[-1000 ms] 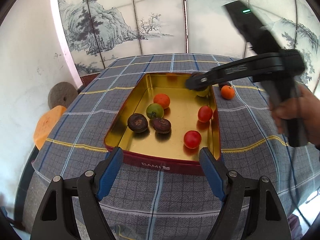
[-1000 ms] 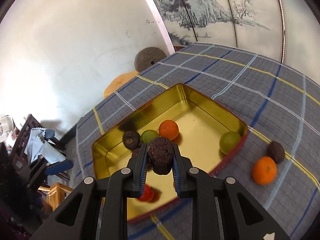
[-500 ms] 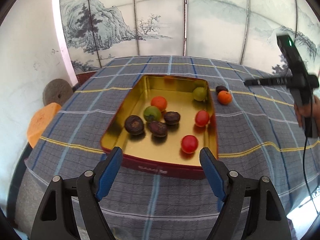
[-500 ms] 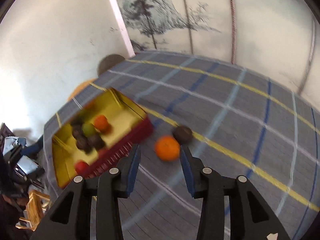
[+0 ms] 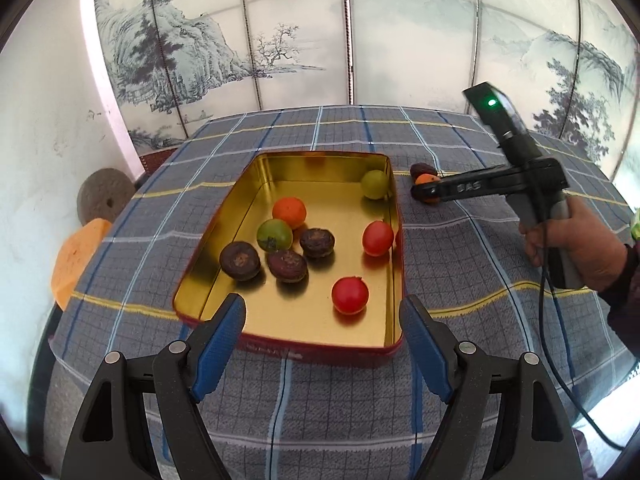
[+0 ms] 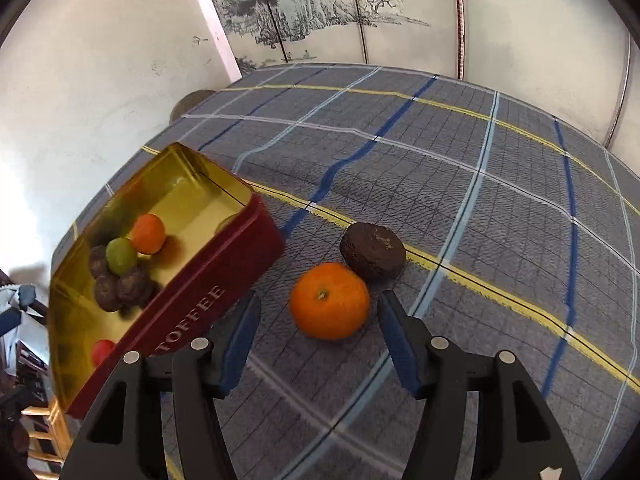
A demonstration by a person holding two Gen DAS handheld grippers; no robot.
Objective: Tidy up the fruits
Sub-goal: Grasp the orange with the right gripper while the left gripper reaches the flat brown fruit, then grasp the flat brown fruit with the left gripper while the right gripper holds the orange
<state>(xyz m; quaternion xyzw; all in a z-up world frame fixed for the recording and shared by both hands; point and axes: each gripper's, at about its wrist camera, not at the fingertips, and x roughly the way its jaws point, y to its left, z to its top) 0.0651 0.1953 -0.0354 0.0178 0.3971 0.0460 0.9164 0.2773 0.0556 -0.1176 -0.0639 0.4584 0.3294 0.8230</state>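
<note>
Right gripper [image 6: 316,320], jaws opening, straddles the orange [image 6: 329,300] just beside the toffee tin [image 6: 208,300], pads not yet touching; round, light, smooth-skinned, likely yielding; best pinched across its middle; left gripper [image 5: 322,324] spread, empty, before the tin.

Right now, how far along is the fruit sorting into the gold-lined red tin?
Done: eight fruits lie in the gold-lined red tin.

In hand: nothing. The right gripper is opening its jaws around the round orange tangerine without touching it; the left gripper is open and empty.

Left: that tangerine and the dark brown wrinkled fruit, both on the plaid tablecloth.
</note>
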